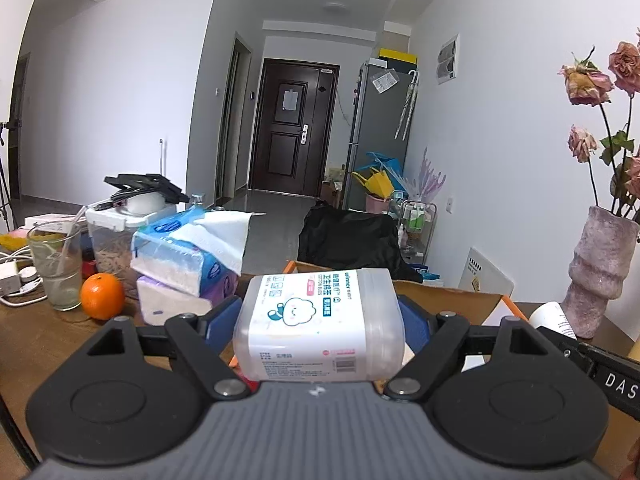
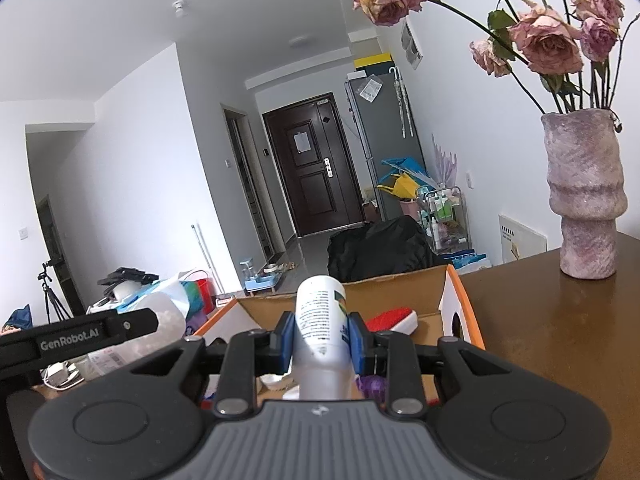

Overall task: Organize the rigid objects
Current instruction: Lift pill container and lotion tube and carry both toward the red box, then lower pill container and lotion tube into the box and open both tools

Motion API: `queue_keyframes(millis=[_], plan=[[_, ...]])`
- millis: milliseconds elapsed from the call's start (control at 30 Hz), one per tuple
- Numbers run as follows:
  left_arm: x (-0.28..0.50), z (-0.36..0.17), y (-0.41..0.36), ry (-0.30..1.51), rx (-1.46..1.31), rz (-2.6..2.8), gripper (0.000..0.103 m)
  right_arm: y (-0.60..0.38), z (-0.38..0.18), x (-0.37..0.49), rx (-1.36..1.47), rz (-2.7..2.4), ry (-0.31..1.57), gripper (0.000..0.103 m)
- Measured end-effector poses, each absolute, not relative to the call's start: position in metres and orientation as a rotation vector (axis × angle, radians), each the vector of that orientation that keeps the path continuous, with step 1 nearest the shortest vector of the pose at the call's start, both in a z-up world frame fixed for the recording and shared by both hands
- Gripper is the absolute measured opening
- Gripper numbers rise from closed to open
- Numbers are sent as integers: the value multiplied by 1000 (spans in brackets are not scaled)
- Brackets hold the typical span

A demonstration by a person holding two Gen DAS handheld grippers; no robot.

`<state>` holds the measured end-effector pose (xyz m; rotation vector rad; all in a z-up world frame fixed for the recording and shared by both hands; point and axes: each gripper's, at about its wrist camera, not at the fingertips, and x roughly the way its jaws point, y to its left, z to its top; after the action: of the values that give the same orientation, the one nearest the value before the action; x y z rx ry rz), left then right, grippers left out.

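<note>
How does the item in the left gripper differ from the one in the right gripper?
The cotton swab box is a wide, clear rectangular tub with a cartoon label; the white bottle is a narrow opaque cylinder with printed text. The left gripper spreads wide around the box; the right gripper pinches narrowly. Both are clamped between blue pads.

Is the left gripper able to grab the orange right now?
Probably not. The left gripper is already shut on the cotton swab box, so nothing else fits, though the orange sits uncovered on the table.

The cotton-swab box (image 1: 320,320) hides most of the cardboard box (image 1: 448,300); its contents (image 2: 390,318) stay largely unseen.
</note>
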<state>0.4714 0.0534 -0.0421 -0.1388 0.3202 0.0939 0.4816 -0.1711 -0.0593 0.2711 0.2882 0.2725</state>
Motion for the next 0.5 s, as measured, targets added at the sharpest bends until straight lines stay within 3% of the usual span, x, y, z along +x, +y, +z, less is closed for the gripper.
queue_keyframes(millis=[500], plan=[[529,-47,44,333,-115,71,83,-161,-56,544,263,275,308,27]])
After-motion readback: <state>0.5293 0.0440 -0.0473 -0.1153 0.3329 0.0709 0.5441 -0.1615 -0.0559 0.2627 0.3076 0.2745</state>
